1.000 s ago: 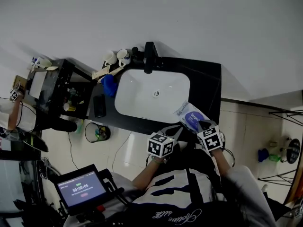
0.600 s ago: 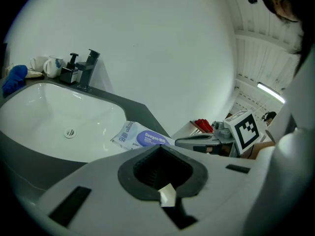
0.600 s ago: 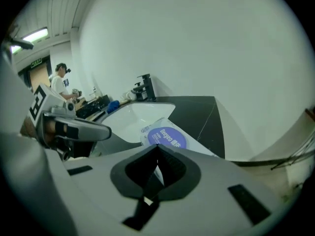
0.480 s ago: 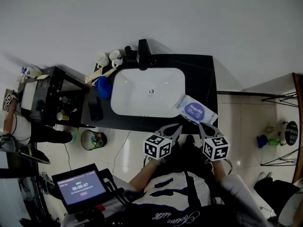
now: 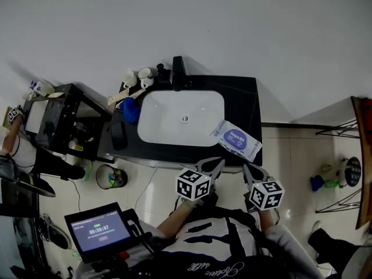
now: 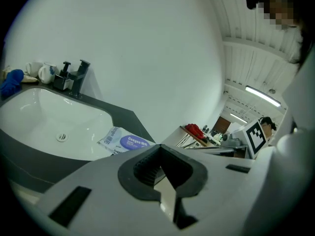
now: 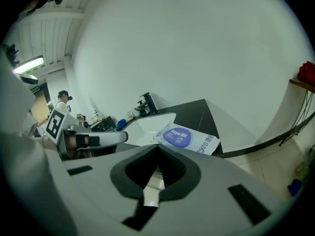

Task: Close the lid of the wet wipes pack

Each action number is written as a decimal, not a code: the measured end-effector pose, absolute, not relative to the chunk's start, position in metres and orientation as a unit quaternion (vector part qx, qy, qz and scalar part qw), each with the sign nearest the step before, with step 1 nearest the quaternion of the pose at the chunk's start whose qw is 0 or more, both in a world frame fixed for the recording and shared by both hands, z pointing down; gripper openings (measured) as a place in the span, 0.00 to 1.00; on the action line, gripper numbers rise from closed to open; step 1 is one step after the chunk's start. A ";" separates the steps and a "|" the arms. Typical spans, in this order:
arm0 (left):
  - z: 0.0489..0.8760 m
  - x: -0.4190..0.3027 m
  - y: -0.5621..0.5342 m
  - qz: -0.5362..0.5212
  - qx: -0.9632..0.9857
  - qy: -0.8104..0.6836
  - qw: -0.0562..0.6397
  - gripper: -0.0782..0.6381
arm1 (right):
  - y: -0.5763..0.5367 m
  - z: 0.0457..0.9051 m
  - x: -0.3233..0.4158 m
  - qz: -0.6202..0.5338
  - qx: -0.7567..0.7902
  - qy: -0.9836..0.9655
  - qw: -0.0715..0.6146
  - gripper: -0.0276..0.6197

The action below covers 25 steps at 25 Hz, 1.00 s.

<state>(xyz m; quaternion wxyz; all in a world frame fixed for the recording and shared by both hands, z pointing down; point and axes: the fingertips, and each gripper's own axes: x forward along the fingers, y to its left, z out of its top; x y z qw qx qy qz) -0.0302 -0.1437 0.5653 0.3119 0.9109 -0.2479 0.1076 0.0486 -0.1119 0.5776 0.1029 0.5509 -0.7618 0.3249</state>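
The wet wipes pack (image 5: 235, 139) looked like soft plastic film, a bit crinkly, with a mild sheen. The sink basin (image 5: 160, 115) was smooth glossy white, ceramic by the look of it. The countertop (image 5: 247, 100) was dark and pretty matt, and the faucet (image 5: 178, 71) was matt black. The left gripper (image 6: 158, 149) and right gripper (image 7: 157, 146) had matt grey plastic shells with dark ribbed rubbery pads (image 6: 145, 168).
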 end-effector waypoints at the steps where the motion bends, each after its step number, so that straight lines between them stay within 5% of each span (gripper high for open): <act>1: 0.558 -0.030 -0.140 0.099 0.911 -0.256 0.309 0.11 | -0.105 0.571 0.050 0.321 0.549 -0.766 0.099 0.04; 25: 0.530 0.022 0.092 0.065 0.887 -0.331 0.315 0.11 | 0.099 0.526 0.091 0.299 0.476 -0.826 0.044 0.04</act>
